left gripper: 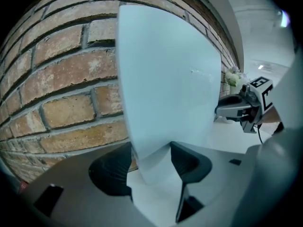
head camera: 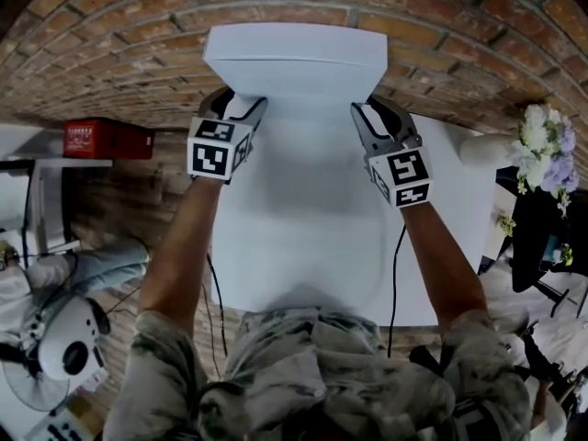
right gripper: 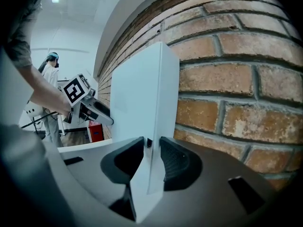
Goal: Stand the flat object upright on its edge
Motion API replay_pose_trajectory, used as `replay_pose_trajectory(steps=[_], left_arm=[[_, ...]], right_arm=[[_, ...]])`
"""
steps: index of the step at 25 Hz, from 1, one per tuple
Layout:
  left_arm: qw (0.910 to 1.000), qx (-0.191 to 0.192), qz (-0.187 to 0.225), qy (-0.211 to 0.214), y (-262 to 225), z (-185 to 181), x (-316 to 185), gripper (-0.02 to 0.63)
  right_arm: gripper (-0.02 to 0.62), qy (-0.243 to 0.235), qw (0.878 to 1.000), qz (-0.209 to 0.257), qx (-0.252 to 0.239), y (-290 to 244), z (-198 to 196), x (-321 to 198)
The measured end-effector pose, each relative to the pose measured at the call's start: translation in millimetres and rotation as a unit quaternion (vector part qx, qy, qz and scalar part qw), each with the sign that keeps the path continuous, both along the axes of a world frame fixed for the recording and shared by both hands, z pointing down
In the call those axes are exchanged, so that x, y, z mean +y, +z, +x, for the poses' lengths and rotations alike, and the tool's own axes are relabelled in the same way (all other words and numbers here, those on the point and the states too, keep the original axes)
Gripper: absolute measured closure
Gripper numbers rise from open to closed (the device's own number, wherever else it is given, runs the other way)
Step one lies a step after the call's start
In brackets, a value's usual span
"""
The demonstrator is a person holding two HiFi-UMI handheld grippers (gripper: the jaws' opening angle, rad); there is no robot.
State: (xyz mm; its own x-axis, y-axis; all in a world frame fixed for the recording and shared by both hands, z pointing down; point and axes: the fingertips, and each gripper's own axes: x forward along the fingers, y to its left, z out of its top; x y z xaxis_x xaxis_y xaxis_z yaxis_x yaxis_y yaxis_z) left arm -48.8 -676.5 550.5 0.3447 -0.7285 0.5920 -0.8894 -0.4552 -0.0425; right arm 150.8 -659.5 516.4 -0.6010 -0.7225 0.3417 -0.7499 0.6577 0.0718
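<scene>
The main hazard was the flat white box (head camera: 294,58) tipping once it was let go. It stood tall on a narrow edge at the far side of the white bench (head camera: 303,237), hard by the brick wall (head camera: 110,26). Whether it touched the bricks could not be told from any view. If its lower edge was not seated flat on the bench, loosening either grip would probably have let it fall forward towards the person or lean back onto the wall. Releasing one side before the other could have twisted it about the side that was held. A pull along the smooth bench top could have slid the lower edge out from under it.

The left claw (head camera: 241,101) was clenched on the box's left side edge, which sat between its dark pads. The right claw (head camera: 370,108) was likewise clamped on the right side edge. Each was low on the box, near the bench.

The box was plain matt white, thin against its broad face, with squared corners. A fine seam ran along the edge held by the right claw. It looked rigid and light, and no print or marks showed on it
</scene>
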Motion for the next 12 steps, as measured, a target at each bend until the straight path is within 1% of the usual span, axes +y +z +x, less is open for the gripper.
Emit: replay_pose_trajectory(steps=[4,12], left_arm=[[1.0,0.007,-0.003,0.002,1.5,-1.0,0.4,0.337],[0.9997,0.005,-0.008,-0.021,0.5,-1.9,10.1,0.337]], right_arm=[[0.459,0.0,1.0,0.001,-0.001,1.0,0.1,0.0],[0.442,0.015,1.0,-0.001,0.002,1.1,2.4,3.3]])
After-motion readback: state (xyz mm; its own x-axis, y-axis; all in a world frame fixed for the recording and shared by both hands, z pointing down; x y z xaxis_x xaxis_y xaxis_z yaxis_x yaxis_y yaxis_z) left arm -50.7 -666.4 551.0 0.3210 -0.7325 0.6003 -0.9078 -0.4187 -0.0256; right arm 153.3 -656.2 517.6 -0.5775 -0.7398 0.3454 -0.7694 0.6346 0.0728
